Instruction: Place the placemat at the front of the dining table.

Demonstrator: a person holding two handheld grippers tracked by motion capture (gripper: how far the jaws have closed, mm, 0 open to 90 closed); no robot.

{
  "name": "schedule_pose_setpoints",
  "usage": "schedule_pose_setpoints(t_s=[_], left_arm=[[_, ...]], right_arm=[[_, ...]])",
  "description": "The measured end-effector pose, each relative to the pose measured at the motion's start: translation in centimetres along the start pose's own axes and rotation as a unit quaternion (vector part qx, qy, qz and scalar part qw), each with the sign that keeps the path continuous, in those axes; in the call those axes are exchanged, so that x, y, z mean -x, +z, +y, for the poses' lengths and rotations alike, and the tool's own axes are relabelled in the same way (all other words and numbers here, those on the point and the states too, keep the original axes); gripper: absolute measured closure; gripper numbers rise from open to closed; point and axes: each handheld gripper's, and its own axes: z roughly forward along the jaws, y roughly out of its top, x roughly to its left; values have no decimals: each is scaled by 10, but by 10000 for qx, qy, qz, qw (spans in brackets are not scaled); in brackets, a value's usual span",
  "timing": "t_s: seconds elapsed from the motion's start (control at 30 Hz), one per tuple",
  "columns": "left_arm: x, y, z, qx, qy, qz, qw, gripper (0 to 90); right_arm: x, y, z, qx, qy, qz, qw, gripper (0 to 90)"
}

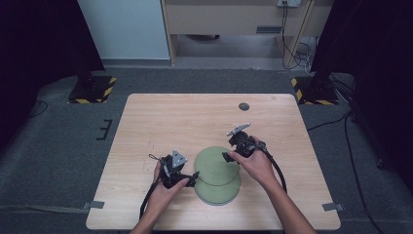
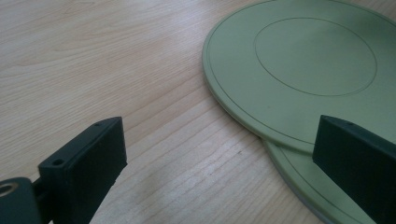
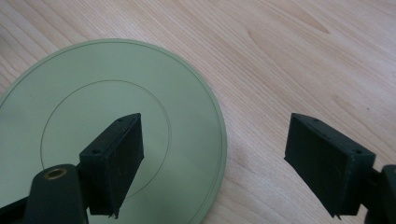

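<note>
Two flat, pale green plates lie overlapped on the wooden table [image 1: 160, 122]. The upper plate [image 1: 216, 165] rests partly on the lower plate [image 1: 219, 194]. My left gripper [image 1: 193, 178] stands open at their left rim. In the left gripper view its jaws straddle bare wood, with the upper plate [image 2: 299, 70] and the lower plate [image 2: 303, 186] beside the right-hand jaw. My right gripper [image 1: 228, 157] is open at the upper plate's right side. In the right gripper view, one jaw is over the plate [image 3: 93, 102] and the other over the table, the rim between them untouched.
A small dark round cap [image 1: 244, 106] sits in the tabletop toward the back. Cables trail from both grippers toward the front edge. Two stands with yellow-and-black bases [image 1: 92, 90] [image 1: 314, 90] are on the floor behind the table.
</note>
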Motion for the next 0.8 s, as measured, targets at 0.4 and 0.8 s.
schedule_pose_setpoints(t_s=[0.4,0.8], left_arm=[[3,2,-1,-46,58,-26,10000,24],[0,3,1,24,-42,78,10000,30]], right_arm=[[5,13,-1,-153,170,376,9990,242],[13,26,-9,-234,547,854,9946,259]])
